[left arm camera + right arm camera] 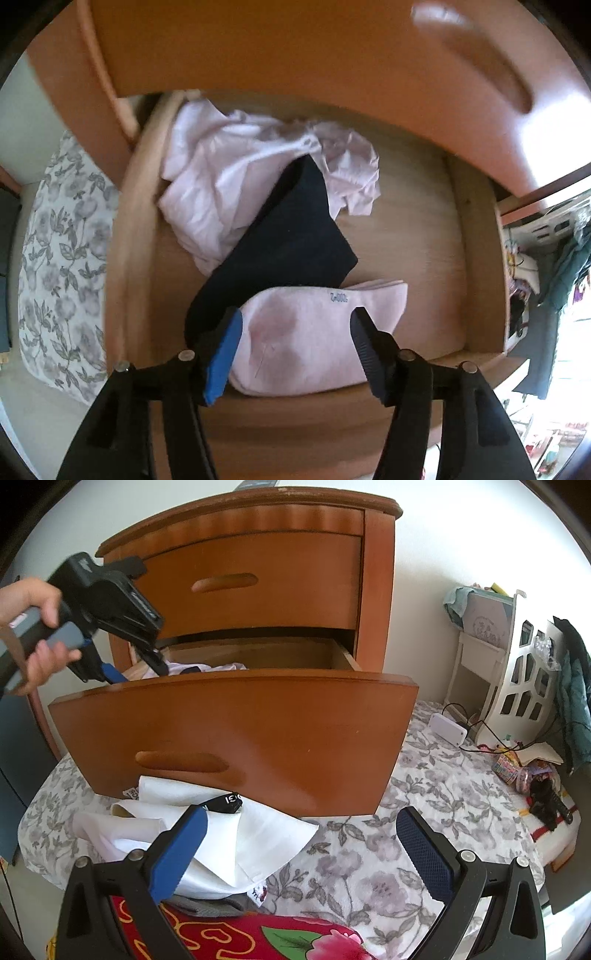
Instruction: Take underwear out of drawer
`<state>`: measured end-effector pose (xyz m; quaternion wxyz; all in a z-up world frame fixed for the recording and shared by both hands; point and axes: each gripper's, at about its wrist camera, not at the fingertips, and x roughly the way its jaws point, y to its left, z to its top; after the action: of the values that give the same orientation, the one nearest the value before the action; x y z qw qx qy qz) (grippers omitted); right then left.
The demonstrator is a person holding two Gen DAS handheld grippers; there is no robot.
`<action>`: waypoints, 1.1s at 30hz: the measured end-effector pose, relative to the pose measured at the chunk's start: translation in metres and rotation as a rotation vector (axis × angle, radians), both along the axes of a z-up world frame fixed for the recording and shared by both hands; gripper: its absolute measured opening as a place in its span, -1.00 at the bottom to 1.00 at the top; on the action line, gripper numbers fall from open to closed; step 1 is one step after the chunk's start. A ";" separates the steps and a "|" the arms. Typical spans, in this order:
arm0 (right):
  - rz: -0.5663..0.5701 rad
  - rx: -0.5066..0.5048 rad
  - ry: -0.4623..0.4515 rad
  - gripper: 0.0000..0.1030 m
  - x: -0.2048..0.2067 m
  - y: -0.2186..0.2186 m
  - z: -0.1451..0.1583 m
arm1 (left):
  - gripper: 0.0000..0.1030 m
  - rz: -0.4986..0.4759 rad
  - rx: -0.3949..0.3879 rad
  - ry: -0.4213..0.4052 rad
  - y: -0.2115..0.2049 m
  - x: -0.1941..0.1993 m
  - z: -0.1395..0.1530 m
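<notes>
The lower drawer (236, 738) of a wooden nightstand stands pulled out. Inside it lie a folded pink garment (317, 332), a dark navy folded garment (291, 243) and a crumpled pale garment (240, 166). My left gripper (297, 321) points down into the drawer, open, with its fingers on either side of the pink garment and not pressing it. In the right wrist view a hand holds the left gripper (140, 674) at the drawer's left end. My right gripper (303, 816) is open and empty, low in front of the drawer. White garments (221, 845) with a black waistband (225, 801) lie beneath it.
The upper drawer (255, 583) is shut and overhangs the back of the open one. A floral sheet (406, 830) covers the ground. A red flowered blanket (258, 938) lies nearest me. At the right stand a white shelf unit (517, 672), a white box with cables (447, 727) and toys (546, 801).
</notes>
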<state>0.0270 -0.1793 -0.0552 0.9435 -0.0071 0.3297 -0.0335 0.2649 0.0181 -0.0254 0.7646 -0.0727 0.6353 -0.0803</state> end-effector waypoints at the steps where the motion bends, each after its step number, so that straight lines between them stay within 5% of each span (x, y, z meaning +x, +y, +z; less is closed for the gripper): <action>1: 0.002 0.001 0.003 1.00 0.000 0.000 0.000 | 0.21 -0.008 0.022 0.012 -0.004 0.003 -0.004; 11: 0.012 0.023 0.034 1.00 0.005 -0.002 -0.005 | 0.21 -0.085 0.205 0.048 -0.034 0.010 -0.025; 14: 0.014 0.032 0.042 1.00 0.006 -0.003 -0.006 | 0.02 -0.113 0.208 0.035 -0.041 0.006 -0.025; 18: 0.013 0.037 0.053 1.00 0.007 -0.003 -0.007 | -0.56 -0.132 0.176 0.008 -0.048 0.000 -0.022; 21: 0.014 0.037 0.055 1.00 0.008 -0.004 -0.008 | -0.76 -0.123 0.151 -0.025 -0.051 -0.007 -0.016; 33: 0.012 0.030 0.053 1.00 0.006 -0.002 -0.006 | -0.83 -0.059 -0.143 -0.207 -0.016 -0.046 0.023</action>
<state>0.0335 -0.1813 -0.0614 0.9345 0.0043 0.3552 -0.0228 0.2188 0.0023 -0.0021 0.8162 -0.0999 0.5476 -0.1550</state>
